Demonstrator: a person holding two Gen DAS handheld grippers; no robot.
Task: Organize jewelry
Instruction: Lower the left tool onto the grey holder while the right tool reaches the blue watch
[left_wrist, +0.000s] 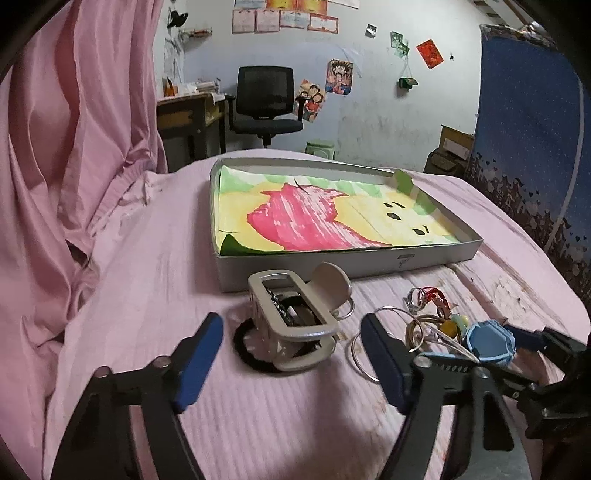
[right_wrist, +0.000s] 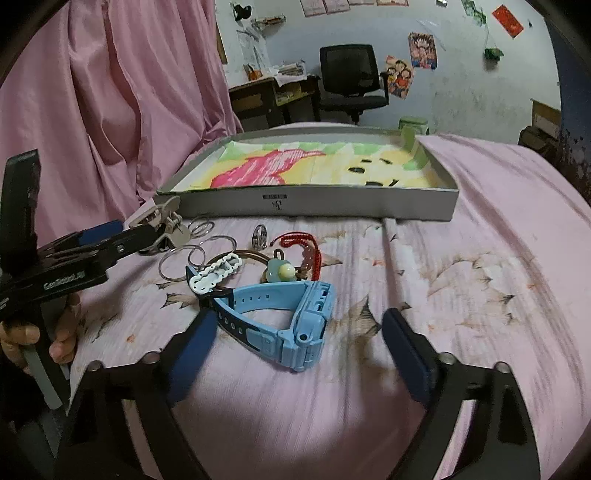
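Jewelry lies heaped on the pink bedsheet (right_wrist: 480, 258) just before a shallow cardboard tray (right_wrist: 306, 206): blue watch (right_wrist: 284, 321), red bracelet (right_wrist: 303, 245), wire hoops (right_wrist: 184, 258). Right gripper (right_wrist: 299, 350) spreads wide around the watch. Left gripper (left_wrist: 291, 354) spreads wide around a beige hair claw (left_wrist: 295, 314).

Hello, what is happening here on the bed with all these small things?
A person holds a gripper in each hand over a pink bed. The right gripper is open around a light blue watch but has not closed on it. The left gripper is open near a beige hair clip. Rings, bangles and a red bracelet lie loose nearby. The shallow box with a coloured drawing inside holds no jewelry yet.
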